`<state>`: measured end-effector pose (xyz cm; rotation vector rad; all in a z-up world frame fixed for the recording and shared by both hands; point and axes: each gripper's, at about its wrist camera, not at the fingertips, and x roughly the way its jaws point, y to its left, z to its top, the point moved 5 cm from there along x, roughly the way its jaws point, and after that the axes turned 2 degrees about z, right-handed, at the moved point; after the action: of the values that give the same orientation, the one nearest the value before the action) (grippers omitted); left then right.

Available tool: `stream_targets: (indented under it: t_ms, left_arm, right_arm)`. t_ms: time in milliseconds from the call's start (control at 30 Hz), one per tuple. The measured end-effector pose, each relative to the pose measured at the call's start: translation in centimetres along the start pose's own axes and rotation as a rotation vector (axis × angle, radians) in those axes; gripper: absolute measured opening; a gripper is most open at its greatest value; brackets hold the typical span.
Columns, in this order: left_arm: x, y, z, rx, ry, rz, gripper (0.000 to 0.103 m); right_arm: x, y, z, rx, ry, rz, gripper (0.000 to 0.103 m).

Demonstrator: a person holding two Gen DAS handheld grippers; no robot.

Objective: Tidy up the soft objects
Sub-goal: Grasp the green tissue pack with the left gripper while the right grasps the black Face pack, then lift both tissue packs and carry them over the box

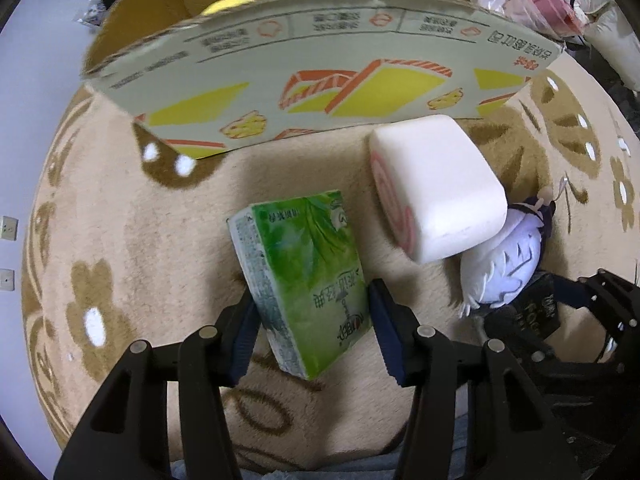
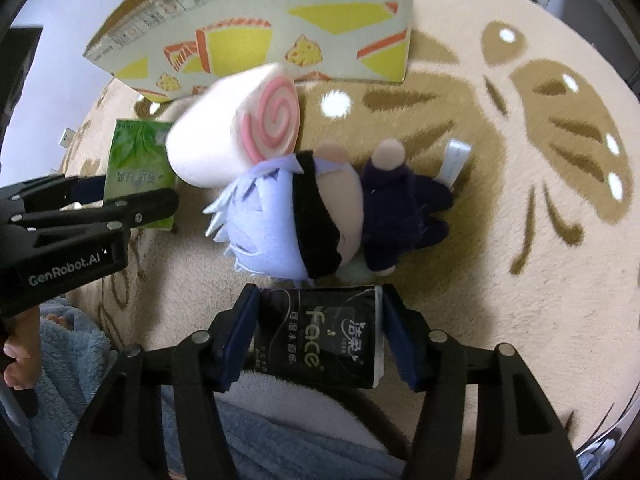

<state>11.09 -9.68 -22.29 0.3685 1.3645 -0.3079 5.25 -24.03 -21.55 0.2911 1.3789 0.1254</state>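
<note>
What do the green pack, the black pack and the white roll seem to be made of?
Green pack: glossy plastic wrap, shiny and printed, probably soft tissues inside. Black pack: similar plastic film with printed letters, slightly wrinkled at the end. White roll: looks like matte foam or plush, smooth, with a pink swirl on its end.

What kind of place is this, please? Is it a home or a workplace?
Probably a home, on the floor of a living room or bedroom: a beige flower-pattern carpet, a plush doll lying on it, and a cardboard box with soft toys inside.
</note>
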Motion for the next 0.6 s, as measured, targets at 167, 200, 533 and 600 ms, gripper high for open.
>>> stream_targets:
  t_ms: [167,200,533,600]
  left_arm:
    - [-1.8,1.2,-0.8,-0.034,-0.047,0.017,0.051]
    - [-2.2,1.3,-0.8,-0.041,-0.057,0.021,0.051]
    - [-8.0,3.9,-1.4,-0.130,-0.227,0.053,0.051]
    - [-9.7,3.9,-2.0,-0.149,-0.274,0.056,0.051]
  right_arm:
    - [-2.2,0.6,-0.3,-0.012,-0.066,-0.005,0.063]
    - [-2.6,0.6,-0.3,-0.017,-0.081,-0.002,0.063]
    - [-7.9,1.9,-0.1,-0.088,-0.286,0.032,0.062]
    - [-8.5,2.5,0.1,-0.092,-0.334,0.034,0.062]
